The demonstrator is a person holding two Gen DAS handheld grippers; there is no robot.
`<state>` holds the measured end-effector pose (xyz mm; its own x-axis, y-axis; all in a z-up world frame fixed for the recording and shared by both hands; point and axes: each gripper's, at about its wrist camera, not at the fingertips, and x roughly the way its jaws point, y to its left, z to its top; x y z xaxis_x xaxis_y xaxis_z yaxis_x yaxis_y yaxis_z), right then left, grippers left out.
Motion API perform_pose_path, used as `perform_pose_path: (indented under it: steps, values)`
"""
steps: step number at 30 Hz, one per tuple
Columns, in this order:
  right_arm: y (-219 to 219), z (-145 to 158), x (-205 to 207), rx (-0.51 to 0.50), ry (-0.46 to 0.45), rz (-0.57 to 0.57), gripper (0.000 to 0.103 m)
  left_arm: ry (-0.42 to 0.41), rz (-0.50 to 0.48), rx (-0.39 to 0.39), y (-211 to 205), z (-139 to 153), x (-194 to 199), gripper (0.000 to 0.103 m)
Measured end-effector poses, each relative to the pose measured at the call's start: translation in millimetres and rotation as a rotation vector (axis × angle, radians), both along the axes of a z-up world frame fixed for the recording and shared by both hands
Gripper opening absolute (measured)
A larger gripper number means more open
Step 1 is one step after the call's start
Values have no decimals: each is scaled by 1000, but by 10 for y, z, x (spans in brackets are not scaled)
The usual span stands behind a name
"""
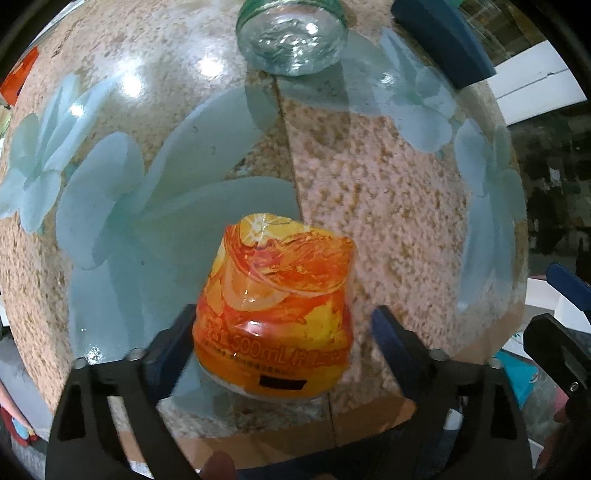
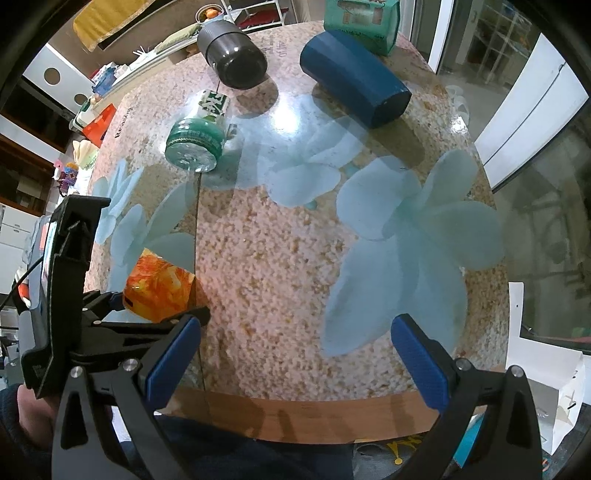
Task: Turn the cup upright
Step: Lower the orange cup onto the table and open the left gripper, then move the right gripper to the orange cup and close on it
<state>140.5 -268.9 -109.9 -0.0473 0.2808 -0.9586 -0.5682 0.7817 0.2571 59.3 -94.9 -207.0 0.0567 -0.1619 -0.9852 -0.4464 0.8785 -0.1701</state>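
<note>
An orange and yellow printed plastic cup (image 1: 275, 317) stands on the glass table top, its closed base pointing away from the camera and up. My left gripper (image 1: 282, 341) is open with its blue pads on either side of the cup's lower part; the left pad (image 1: 171, 345) is close to it, the right pad (image 1: 391, 345) stands apart. The cup also shows at the lower left of the right wrist view (image 2: 159, 291), between the left gripper's fingers. My right gripper (image 2: 295, 365) is open and empty over the table's near edge.
A clear bottle with a green label (image 2: 195, 142) lies on its side at the far left (image 1: 291, 40). A black cup (image 2: 232, 55) and a dark blue cup (image 2: 354, 81) lie on their sides at the back. A green box (image 2: 362, 22) stands behind them. The table edge (image 2: 295, 417) is near.
</note>
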Motion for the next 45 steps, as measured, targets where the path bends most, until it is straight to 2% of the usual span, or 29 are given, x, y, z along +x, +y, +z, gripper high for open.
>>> perform_pose_path:
  steps: [6, 11, 18, 20, 25, 33, 41, 45]
  values:
    - [15, 45, -46, 11, -3, -20, 103, -45, -29, -21, 2, 140, -16, 103]
    - [-16, 147, -69, 40, 4, -60, 103, -84, -65, -34, 41, 367, -89, 103]
    - [69, 221, -97, 72, 35, -121, 103, -122, -118, 12, 140, 732, -285, 103]
    - [152, 204, -134, 69, 43, -121, 103, -171, -151, 19, 183, 841, -363, 103]
    - [460, 41, -227, 51, 107, -123, 103, -133, -178, 38, 364, 841, -515, 103]
    - [935, -239, -238, 36, 245, -155, 103, -134, -162, -21, 819, 876, -781, 103]
    - [1241, -519, -209, -51, 357, -180, 103, -144, -179, -54, 1067, 760, -857, 103]
    - [1323, -602, -228, -101, 407, -203, 103, -142, -198, -105, 1155, 647, -836, 103]
